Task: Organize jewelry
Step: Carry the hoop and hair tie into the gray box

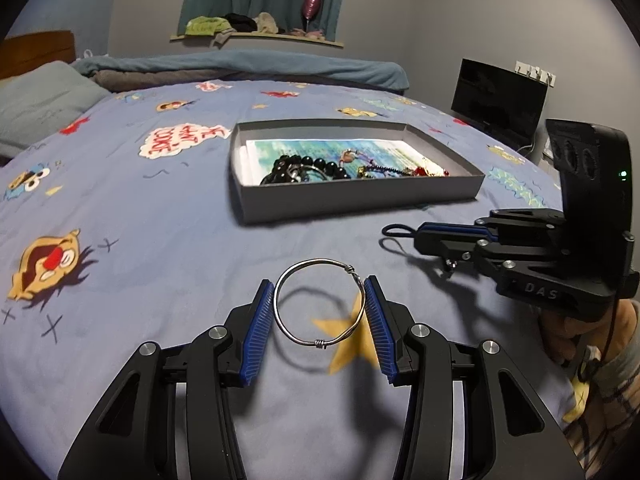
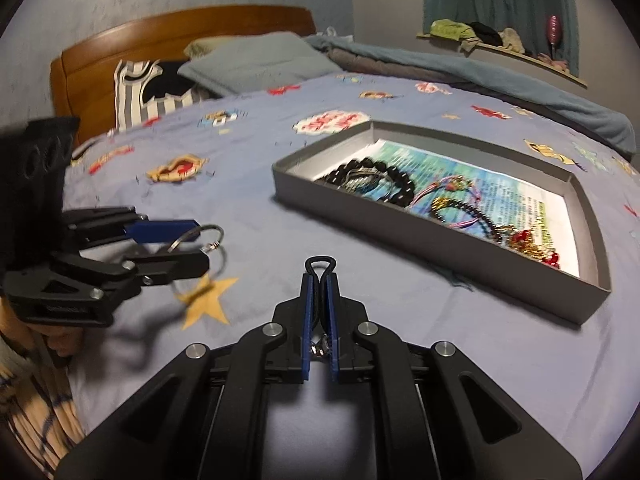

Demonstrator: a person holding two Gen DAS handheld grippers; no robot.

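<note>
My left gripper (image 1: 319,280) is shut on a silver wire bangle (image 1: 316,263), its blue pads pressing the ring's two sides just above the blue bedspread. In the right wrist view that gripper (image 2: 203,242) is at the left with the bangle (image 2: 219,236) sticking out of it. My right gripper (image 2: 320,278) is shut on a thin black cord (image 2: 320,261), whose loop pokes out past the tips. The left wrist view shows it (image 1: 418,234) at the right with the cord loop (image 1: 394,231). A grey tray (image 1: 360,200) lies beyond, holding black beads (image 1: 316,166) and red-gold pieces (image 1: 424,171).
The tray (image 2: 440,240) lies on a cartoon-print bedspread (image 1: 160,240). A pillow (image 2: 256,60) and a wooden headboard (image 2: 180,28) are at the bed's head, with a folded blanket (image 1: 240,66) along the far side. A dark monitor (image 1: 498,100) stands beyond the bed's right edge.
</note>
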